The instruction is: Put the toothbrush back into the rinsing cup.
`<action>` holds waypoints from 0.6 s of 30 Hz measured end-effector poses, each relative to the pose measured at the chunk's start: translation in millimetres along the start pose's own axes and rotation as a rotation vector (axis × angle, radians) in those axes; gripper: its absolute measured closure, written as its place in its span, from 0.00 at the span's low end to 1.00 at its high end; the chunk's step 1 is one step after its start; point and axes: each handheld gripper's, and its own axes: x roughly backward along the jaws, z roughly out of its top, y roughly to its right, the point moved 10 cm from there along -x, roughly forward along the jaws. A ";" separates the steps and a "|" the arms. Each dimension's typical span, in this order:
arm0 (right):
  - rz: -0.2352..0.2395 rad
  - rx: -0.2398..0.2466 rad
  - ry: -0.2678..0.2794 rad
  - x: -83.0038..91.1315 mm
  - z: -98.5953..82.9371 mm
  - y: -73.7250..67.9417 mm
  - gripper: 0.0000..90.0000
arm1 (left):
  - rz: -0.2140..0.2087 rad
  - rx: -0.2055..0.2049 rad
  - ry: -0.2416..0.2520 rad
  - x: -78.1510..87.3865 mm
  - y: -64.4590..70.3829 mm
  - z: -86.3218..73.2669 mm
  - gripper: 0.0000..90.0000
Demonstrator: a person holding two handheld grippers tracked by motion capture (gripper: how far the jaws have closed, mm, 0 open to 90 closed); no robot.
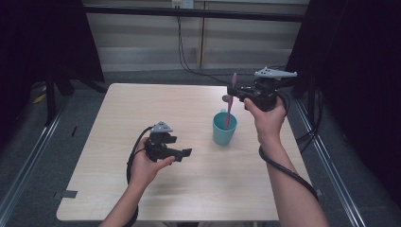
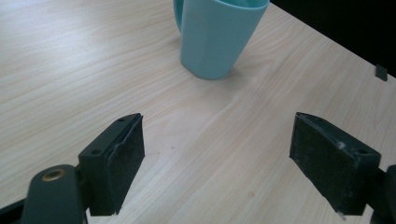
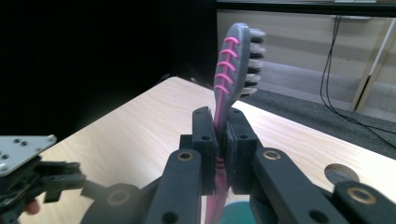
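The right gripper (image 1: 235, 91) is up above the far right part of the pale wooden table (image 1: 142, 113), and its two black jaws are pressed together on the neck of a pink and grey plastic toothbrush (image 1: 230, 101). In the right gripper view the jaws squeeze the pink handle (image 3: 220, 126) from both sides, with no gap left beyond the handle itself, and the grey bristled head stands up above them. From the high view the toothbrush hangs nearly upright, tilted a little, with its lower end down inside the teal plastic cup (image 1: 224, 129). Whether that end touches the bottom of the cup, I cannot tell.

The cup stands upright on the table, right of the middle, just below the right gripper.

The left gripper (image 1: 182, 154) is held low over the table, nearer the person's side and left of the cup, well apart from it. Its jaws stand wide apart with nothing between them; in the left gripper view (image 2: 217, 154) bare wood shows in the gap, and the cup (image 2: 217, 37) sits ahead of them, untouched.
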 end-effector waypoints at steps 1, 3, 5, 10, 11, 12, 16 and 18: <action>-0.005 -0.003 0.001 -1.2 0.0 2.6 0.94 | 0.001 0.001 0.001 0.7 -0.5 -0.3 0.20; -0.015 -0.002 0.008 -2.5 0.0 5.8 0.94 | 0.002 0.001 -0.001 2.9 -1.6 -1.2 0.20; -0.032 0.008 0.011 -4.4 -0.1 8.8 0.94 | 0.007 0.011 -0.003 4.5 -3.1 -2.2 0.20; -0.049 0.016 0.017 -9.8 -0.2 14.8 0.94 | 0.012 0.014 -0.013 8.7 -7.8 -6.8 0.20; -0.051 0.014 0.017 -11.2 -0.5 15.9 0.94 | 0.012 0.010 -0.013 9.4 -8.8 -7.4 0.20; -0.054 0.018 0.018 -12.3 -0.7 17.0 0.94 | 0.017 0.016 -0.014 10.0 -10.0 -8.4 0.19; -0.070 0.020 0.017 -17.6 -4.8 22.3 0.94 | 0.013 0.017 -0.009 12.3 -13.3 -11.8 0.19; -0.076 0.020 0.012 -21.2 -10.3 24.6 0.94 | 0.016 0.016 -0.008 13.4 -15.1 -13.5 0.19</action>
